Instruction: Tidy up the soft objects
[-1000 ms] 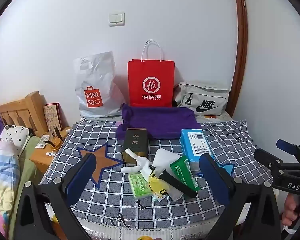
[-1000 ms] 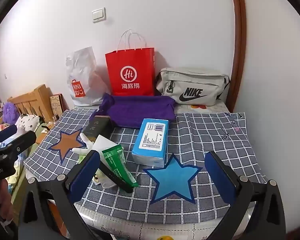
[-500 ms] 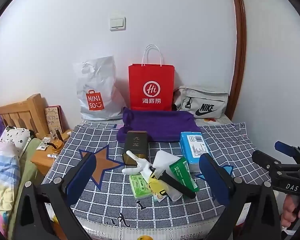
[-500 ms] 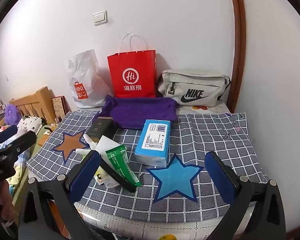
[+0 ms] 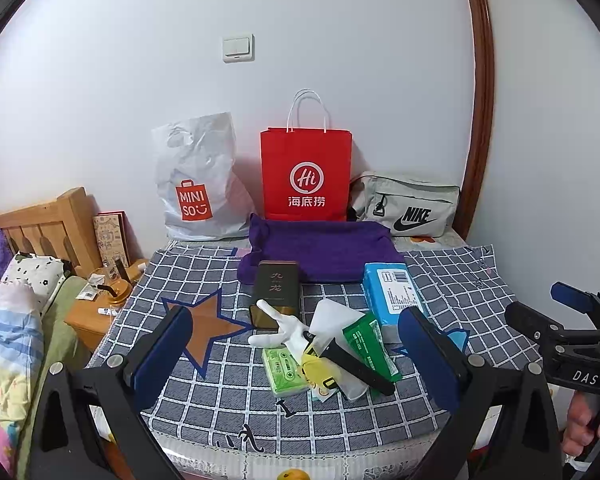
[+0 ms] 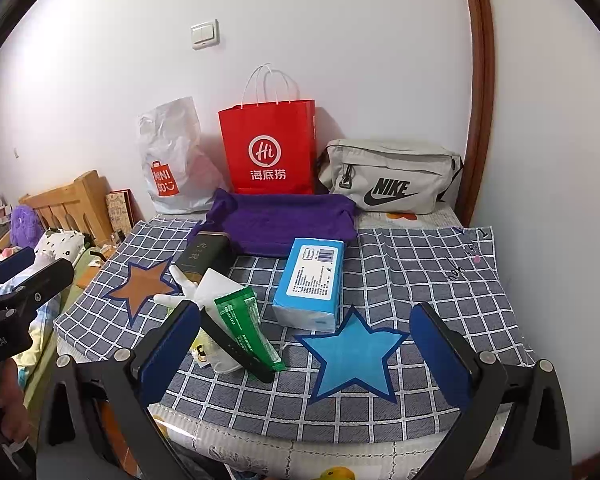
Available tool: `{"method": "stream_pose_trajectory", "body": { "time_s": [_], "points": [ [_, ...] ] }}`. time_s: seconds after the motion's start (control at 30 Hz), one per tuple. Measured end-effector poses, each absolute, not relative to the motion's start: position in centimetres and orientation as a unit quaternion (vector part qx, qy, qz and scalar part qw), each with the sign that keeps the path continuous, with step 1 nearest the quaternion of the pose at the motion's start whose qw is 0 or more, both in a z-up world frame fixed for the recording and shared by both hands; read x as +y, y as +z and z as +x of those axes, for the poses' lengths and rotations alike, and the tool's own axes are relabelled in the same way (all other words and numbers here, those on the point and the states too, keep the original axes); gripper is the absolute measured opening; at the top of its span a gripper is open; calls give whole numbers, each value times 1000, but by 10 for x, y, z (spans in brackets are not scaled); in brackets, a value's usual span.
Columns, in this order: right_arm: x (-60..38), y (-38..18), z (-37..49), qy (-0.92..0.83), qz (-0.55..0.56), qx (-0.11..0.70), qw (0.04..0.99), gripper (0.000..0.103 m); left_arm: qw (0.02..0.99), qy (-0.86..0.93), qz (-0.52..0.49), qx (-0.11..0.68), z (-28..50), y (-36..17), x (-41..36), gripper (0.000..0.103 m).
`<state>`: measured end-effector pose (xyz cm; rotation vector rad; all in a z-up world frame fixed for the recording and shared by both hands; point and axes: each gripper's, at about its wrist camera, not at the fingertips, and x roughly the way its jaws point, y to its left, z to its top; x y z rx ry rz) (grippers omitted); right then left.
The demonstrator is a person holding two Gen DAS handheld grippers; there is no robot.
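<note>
**Q:** What surrounds the table, left to right?

**A:** A wooden headboard (image 5: 44, 220) far left. Along the wall stand a white plastic Miniso bag (image 5: 198, 184), a red paper bag with white handles (image 5: 306, 172) and a grey Nike waist bag (image 5: 408, 208). A folded purple cloth (image 5: 320, 248) lies just before them on the grey checked tablecloth (image 6: 420, 264).

**Q:** What stands in your way?

**A:** A dark rectangular tin (image 5: 276, 288) lies behind the pile. A black bar (image 5: 356, 368) lies across the green packets.

**Q:** And the soft things?

**A:** Heaped mid-table: a white glove-shaped toy making a V-sign (image 5: 280, 330), a light green tissue packet (image 5: 284, 368), a dark green foil packet (image 6: 246, 324) and a blue tissue pack (image 6: 312, 280), which rests beside a blue star patch (image 6: 352, 356).

**Q:** Your grippers?

**A:** My left gripper (image 5: 296, 364) and right gripper (image 6: 304, 356) both hover at the near edge, blue pads spread wide, holding nothing.
</note>
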<state>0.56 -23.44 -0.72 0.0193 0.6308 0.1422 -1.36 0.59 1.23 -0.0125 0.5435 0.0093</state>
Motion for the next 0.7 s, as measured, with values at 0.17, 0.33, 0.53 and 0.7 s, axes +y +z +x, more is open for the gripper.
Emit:
{"method": "stream_pose_trajectory", "body": {
  "time_s": [0.17, 0.33, 0.53, 0.7],
  "points": [
    [-235, -6, 4, 69, 10, 308, 949, 103, 963, 7, -4, 268, -14, 10, 6, 103],
    [-235, -6, 4, 68, 11, 308, 949, 103, 963, 8, -4, 268, -14, 10, 7, 103],
    [-236, -5, 3, 68, 12, 308, 949, 103, 964, 8, -4, 267, -15, 9, 7, 103],
    [-235, -5, 2, 68, 12, 308, 949, 103, 964, 8, -3, 267, -14, 8, 8, 103]
  ]
}}
